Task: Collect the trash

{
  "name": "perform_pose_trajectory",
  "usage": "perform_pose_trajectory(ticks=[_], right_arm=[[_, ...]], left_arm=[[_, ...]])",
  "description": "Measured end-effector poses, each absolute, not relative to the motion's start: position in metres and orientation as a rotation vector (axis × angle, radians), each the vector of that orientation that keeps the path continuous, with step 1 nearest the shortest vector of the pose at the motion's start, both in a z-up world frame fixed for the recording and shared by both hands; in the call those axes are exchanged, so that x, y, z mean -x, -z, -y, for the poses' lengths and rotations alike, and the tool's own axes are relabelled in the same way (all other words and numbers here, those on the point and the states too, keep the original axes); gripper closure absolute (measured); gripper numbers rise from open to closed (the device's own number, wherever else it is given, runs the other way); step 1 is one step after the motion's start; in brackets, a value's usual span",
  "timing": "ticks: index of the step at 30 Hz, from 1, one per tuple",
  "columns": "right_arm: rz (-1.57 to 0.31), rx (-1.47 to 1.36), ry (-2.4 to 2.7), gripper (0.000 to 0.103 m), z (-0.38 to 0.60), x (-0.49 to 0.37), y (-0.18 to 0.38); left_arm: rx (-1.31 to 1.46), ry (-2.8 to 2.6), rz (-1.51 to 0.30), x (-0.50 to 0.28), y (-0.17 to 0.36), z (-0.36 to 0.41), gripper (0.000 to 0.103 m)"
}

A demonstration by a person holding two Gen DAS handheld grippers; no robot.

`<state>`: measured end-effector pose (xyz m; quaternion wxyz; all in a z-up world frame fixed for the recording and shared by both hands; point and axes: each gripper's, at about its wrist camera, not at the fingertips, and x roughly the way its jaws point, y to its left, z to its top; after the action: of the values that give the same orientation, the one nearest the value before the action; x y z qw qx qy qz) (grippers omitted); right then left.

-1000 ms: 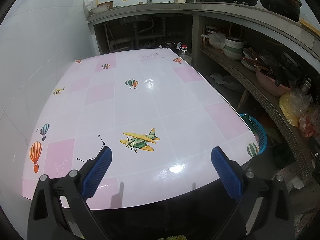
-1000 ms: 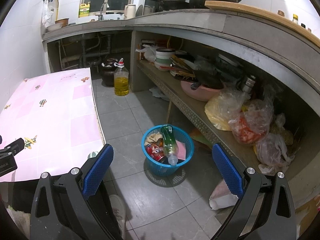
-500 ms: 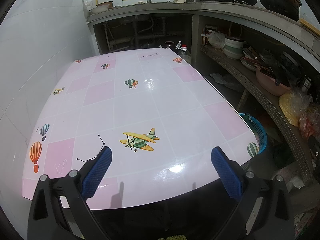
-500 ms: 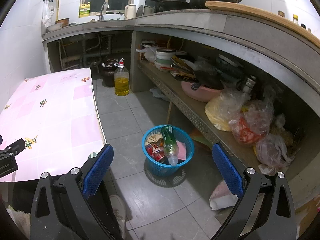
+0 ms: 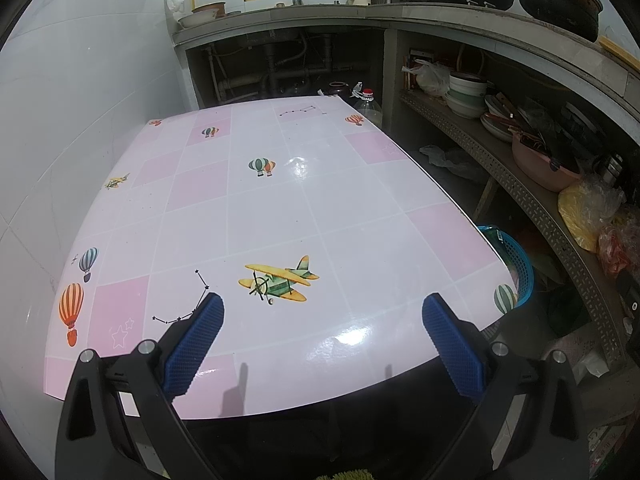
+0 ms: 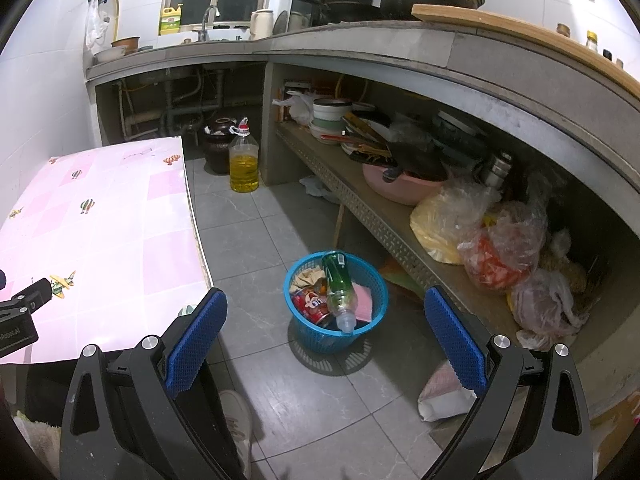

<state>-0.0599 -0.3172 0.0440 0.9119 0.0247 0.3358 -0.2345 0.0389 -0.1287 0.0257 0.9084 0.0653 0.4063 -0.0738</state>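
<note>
Both grippers are held wide apart and nothing is gripped by either. The left gripper (image 5: 322, 318) is poised over the near edge of the pink tiled-pattern table (image 5: 280, 208), on which no loose item can be seen. The right gripper (image 6: 322, 320) is pointed at the floor to the right of the table, and the blue trash basket (image 6: 378, 284) is framed almost squarely between its blue pads (image 6: 196, 332).

The collected trash is seen inside that basket: a green plastic bottle (image 6: 338, 284) lying with its long axis running far to near, base up at the far rim and neck down toward the near rim, beside a red printed can (image 6: 310, 306), crumpled paper (image 6: 308, 278) and a pink piece (image 6: 362, 296).

The task is judged to be at or close to its end. Should the basket be handled further, it lies straight ahead of and below the right gripper, which is much the nearer; from the left view only the basket's rim (image 5: 520, 256) is glimpsed past the table's right edge. A white bag (image 6: 444, 394) lies on the floor near the right pad; whether it is trash cannot be told.
</note>
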Motion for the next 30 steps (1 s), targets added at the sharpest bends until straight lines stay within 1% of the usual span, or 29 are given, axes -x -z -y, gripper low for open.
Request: perform_pose_trajectory(ticks=[30], right_arm=[[-0.692,-0.047,0.48,0.008,0.3176,0.0577,-0.0451]], left_arm=[[-0.14,0.159,-0.841,-0.0403,-0.0238,0.1267,0.006]])
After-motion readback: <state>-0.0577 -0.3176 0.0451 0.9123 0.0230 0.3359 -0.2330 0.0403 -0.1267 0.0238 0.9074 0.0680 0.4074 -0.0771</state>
